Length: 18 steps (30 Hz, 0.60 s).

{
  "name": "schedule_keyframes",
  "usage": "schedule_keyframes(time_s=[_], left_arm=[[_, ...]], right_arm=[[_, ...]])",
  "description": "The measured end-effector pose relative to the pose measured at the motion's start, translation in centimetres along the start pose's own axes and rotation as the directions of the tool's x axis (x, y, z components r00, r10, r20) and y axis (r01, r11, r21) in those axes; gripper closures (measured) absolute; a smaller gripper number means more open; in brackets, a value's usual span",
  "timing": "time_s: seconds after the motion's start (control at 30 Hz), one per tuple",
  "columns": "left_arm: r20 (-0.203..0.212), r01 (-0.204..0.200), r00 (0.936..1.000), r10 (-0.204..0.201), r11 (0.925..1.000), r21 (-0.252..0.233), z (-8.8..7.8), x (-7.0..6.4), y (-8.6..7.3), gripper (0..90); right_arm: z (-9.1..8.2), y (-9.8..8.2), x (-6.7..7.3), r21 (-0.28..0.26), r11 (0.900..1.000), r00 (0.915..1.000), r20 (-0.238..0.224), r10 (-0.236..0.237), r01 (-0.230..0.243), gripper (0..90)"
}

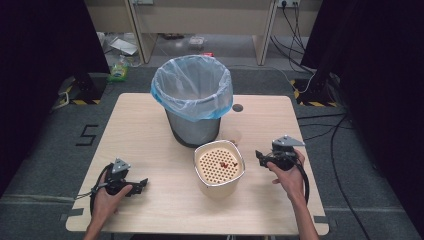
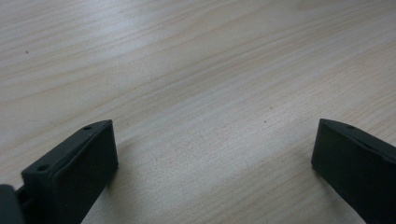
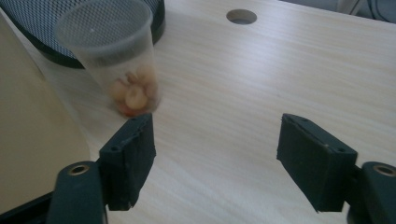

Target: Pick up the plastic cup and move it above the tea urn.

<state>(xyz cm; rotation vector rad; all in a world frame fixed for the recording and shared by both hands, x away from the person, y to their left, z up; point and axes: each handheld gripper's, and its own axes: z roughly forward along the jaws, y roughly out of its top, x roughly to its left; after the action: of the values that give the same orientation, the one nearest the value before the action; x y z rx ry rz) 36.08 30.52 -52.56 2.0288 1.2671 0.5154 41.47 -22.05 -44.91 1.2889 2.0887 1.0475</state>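
Nothing is being held yet. Left gripper (image 1: 141, 184) is sitting low over bare worktop (image 1: 150, 130) at the near left, jaws wide apart, well away from everything. Right gripper (image 1: 259, 156) is hovering just right of the cream strainer tub (image 1: 219, 164), jaws also wide apart, nothing between them.

From the right gripper view, the jaws are pointing toward a small clear plastic cup (image 3: 113, 56) standing upright on the worktop, close beside the tub wall and in front of the mesh bin (image 1: 193, 102). The cup is sitting ahead of the left jaw, not yet inside the gap. It is hard to make out in the high view.

Cup: thin, translucent, tapered, with a small heap of pale, reddish food scraps at the bottom. It is looking light and easy to crush or tip.

The tub's perforated insert is already carrying a few red bits near the middle. The bin is lined with a blue bag (image 1: 192, 86); I can't tell what is in it.

My read: early stage, the reach toward the cup is barely starting. Grasping, lifting and emptying it are all remaining.
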Motion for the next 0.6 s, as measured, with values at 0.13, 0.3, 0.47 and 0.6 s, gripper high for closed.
schedule_keyframes(time_s=[0.13, 0.3, 0.47, 0.6], left_arm=[[0.001, 0.001, 1.0000, -0.001, 1.0000, -0.001, 0.0, 0.0, 0.0, 0.0], [0.002, -0.001, 1.0000, 0.001, 1.0000, 0.000, 0.0, 0.0, 0.0, 0.0], [0.002, -0.001, 1.0000, 0.001, 1.0000, 0.000, 0.0, 0.0, 0.0, 0.0], [0.002, -0.001, 1.0000, 0.001, 1.0000, -0.001, 0.0, 0.0, 0.0, 0.0]], right_arm=[[0.6, 1.9, 0.2, 0.014, 1.000, 0.9995, -0.020, -0.026, 0.027, 34.2], [1.5, 4.0, 0.7, 0.022, 0.998, 0.9983, -0.030, -0.050, 0.051, 37.9], [2.0, 5.4, 1.3, 0.017, 0.998, 0.9975, -0.042, -0.058, 0.059, 42.1], [2.5, 6.2, 1.6, 0.012, 0.998, 0.9962, -0.064, -0.060, 0.061, 46.6]])
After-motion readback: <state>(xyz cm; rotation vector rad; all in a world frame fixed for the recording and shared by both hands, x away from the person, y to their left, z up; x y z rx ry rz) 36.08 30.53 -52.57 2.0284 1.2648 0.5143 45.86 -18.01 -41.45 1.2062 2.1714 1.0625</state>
